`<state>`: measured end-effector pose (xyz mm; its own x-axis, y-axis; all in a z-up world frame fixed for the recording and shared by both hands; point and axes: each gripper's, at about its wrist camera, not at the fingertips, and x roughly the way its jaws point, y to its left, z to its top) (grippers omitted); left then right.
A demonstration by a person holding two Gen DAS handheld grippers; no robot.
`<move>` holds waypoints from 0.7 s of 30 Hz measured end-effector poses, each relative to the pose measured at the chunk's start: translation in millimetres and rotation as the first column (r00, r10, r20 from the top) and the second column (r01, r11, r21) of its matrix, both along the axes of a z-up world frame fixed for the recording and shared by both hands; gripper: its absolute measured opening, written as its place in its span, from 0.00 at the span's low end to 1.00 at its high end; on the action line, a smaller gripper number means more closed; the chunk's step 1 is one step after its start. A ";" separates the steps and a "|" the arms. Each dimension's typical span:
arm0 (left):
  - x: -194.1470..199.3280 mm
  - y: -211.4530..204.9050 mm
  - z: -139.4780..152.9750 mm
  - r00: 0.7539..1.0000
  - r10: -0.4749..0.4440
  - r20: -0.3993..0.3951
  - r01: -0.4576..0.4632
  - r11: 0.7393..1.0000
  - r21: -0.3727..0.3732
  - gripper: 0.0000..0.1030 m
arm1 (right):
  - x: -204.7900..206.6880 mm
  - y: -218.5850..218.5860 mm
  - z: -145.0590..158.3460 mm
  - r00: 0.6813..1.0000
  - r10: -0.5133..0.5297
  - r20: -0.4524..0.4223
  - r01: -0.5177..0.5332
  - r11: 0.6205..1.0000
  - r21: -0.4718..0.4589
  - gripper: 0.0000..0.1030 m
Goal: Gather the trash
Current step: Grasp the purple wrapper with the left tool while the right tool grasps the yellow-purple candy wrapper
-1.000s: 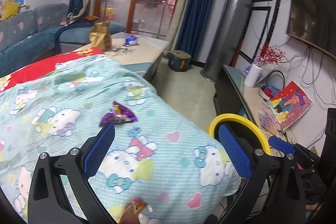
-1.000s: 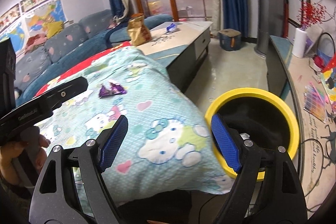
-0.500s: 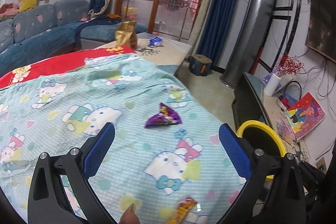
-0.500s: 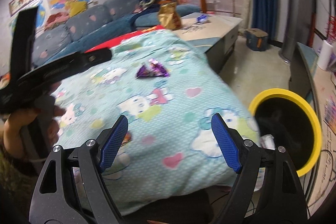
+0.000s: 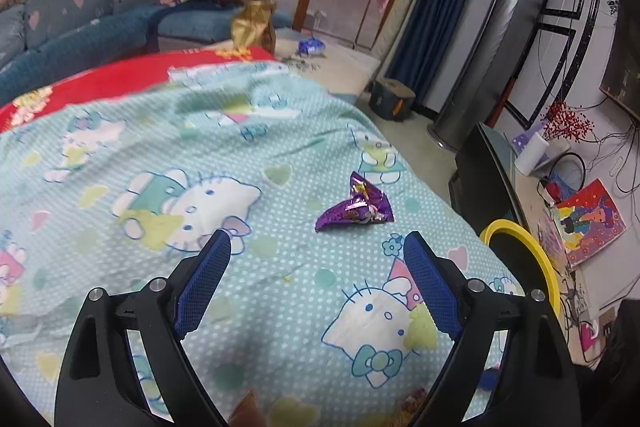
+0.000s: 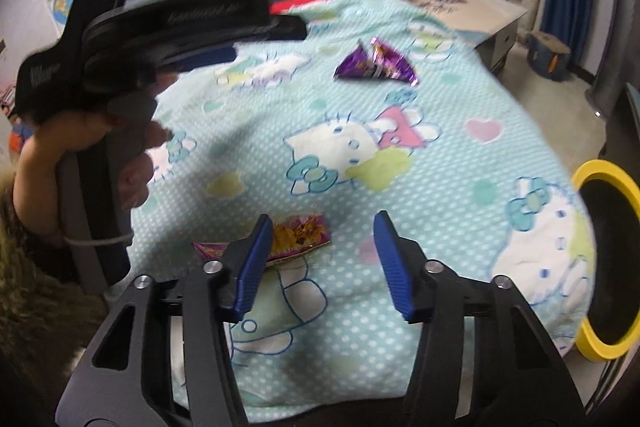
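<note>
A purple foil wrapper (image 5: 356,207) lies on the Hello Kitty blanket (image 5: 192,163), just beyond my open, empty left gripper (image 5: 316,247). It also shows in the right wrist view (image 6: 374,63). An orange and pink wrapper (image 6: 298,235) lies on the blanket by the left finger of my open, empty right gripper (image 6: 322,233). The left gripper (image 6: 264,27) reaches in from the left, above the blanket. A yellow-rimmed black bin (image 5: 528,259) stands on the floor past the blanket's right edge; it also shows in the right wrist view (image 6: 604,259).
A coffee table (image 5: 340,67) with a gold bag (image 5: 254,27) and a blue wrapper (image 5: 310,46) stands beyond the blanket. A sofa (image 5: 80,15) lines the left. A dark cabinet (image 5: 480,179) with clutter runs along the right wall.
Both grippers have swung left and lower over the blanket. The purple wrapper now lies just ahead of the left gripper. The orange wrapper has come up to the right gripper's left finger.
</note>
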<state>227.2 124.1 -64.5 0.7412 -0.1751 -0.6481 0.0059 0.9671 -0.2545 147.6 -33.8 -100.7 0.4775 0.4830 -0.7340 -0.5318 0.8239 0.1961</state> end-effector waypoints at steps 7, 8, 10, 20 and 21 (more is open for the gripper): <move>29.0 -11.9 -15.6 0.998 -0.058 -0.033 0.058 0.998 -0.020 0.82 | 6.1 9.9 -17.6 0.998 0.033 -0.053 -0.033 0.999 -0.006 0.24; 33.5 -13.9 -17.5 0.997 -0.063 -0.036 0.062 0.998 -0.021 0.82 | 6.4 9.7 -18.6 0.997 0.039 -0.061 -0.038 0.999 0.006 0.19; 44.7 -19.1 -22.0 0.996 -0.073 -0.044 0.072 0.997 -0.018 0.82 | 6.4 10.4 -20.3 0.996 0.056 -0.070 -0.055 0.998 0.017 0.13; 83.1 -26.5 -50.0 0.989 -0.089 -0.115 0.084 0.995 -0.052 0.48 | -7.0 5.8 -15.2 0.994 0.100 -0.054 -0.099 0.995 0.027 0.05; 84.3 -26.9 -51.9 0.989 -0.092 -0.117 0.087 0.995 -0.050 0.47 | -7.9 4.8 -14.5 0.994 0.098 -0.052 -0.097 0.995 0.027 0.05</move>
